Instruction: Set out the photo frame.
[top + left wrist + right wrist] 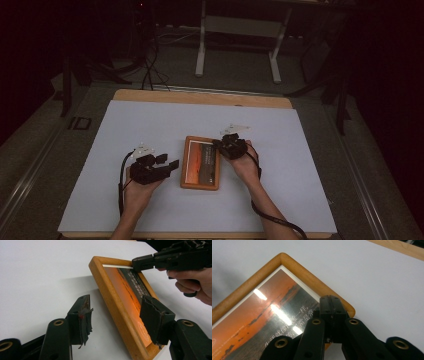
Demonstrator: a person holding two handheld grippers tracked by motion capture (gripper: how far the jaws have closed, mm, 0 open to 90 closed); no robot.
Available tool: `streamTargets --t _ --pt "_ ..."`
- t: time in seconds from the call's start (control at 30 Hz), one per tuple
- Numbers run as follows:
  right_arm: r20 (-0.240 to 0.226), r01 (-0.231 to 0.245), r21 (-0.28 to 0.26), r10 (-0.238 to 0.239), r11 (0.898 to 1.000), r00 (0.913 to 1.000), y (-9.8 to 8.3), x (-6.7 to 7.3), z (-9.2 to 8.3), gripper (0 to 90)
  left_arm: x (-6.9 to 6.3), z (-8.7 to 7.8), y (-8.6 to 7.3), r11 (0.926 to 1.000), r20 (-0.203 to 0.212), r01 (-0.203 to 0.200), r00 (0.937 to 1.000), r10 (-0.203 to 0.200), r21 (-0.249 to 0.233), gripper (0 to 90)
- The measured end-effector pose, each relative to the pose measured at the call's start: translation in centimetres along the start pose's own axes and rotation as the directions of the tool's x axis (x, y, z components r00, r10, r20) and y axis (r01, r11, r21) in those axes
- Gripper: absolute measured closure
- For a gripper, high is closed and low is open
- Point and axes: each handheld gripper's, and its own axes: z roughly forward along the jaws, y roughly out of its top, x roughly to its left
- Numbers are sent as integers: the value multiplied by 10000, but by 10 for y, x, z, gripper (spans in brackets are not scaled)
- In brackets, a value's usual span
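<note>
Low in the high view, your left gripper stands half open just left of the wooden picture frame, its jaws straddling the frame's near corner without pressing it. At centre, your right gripper presses closed jaws onto the frame's upper right corner on the white mat.

Each hand carries matte black plastic tongs: the left tongs and the right tongs. The jaw links are flat black bars joined by brass-coloured rivets. The left pads are worn black rubber with frayed edges. A pale three-cornered plate tops each unit. A black cable trails from each. Both forearms are bare, without sleeves.
</note>
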Motion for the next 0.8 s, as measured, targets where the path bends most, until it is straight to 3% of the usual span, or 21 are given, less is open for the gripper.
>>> streamTargets --t 0.4,0.8 --pt "53 -275 89 275 9996 9996 -6 -7 1 900 -1 0 1 9998 219 154 9996 -155 81 425" --pt "214 -541 331 534 9980 9983 -14 -15 5 900 -8 7 2 9991 433 272 9987 -286 336 365"
